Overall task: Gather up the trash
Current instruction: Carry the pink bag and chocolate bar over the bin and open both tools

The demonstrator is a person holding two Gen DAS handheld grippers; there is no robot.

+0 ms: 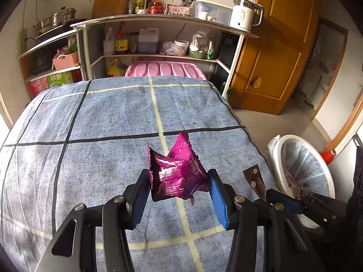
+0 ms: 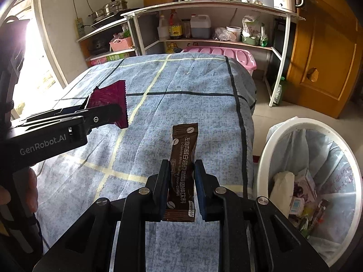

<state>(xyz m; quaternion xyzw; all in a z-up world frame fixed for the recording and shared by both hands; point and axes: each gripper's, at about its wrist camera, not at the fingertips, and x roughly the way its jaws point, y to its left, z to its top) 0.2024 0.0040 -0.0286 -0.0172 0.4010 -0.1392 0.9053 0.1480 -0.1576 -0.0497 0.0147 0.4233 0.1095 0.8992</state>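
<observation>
Left wrist view shows our left gripper [image 1: 179, 191] clamped on a crumpled magenta wrapper [image 1: 178, 172], held above the blue checked bedcover [image 1: 102, 117] at lower centre of the frame. At right edge sits the white bin [image 1: 301, 165], lined with a clear bag. In the right wrist view our right gripper [image 2: 181, 187] pinches a brown coffee sachet [image 2: 182, 167] between narrow jaws, sachet standing upright at lower centre, over the bedcover's edge. Beside it, at lower right, the bin already holds several wrappers.
</observation>
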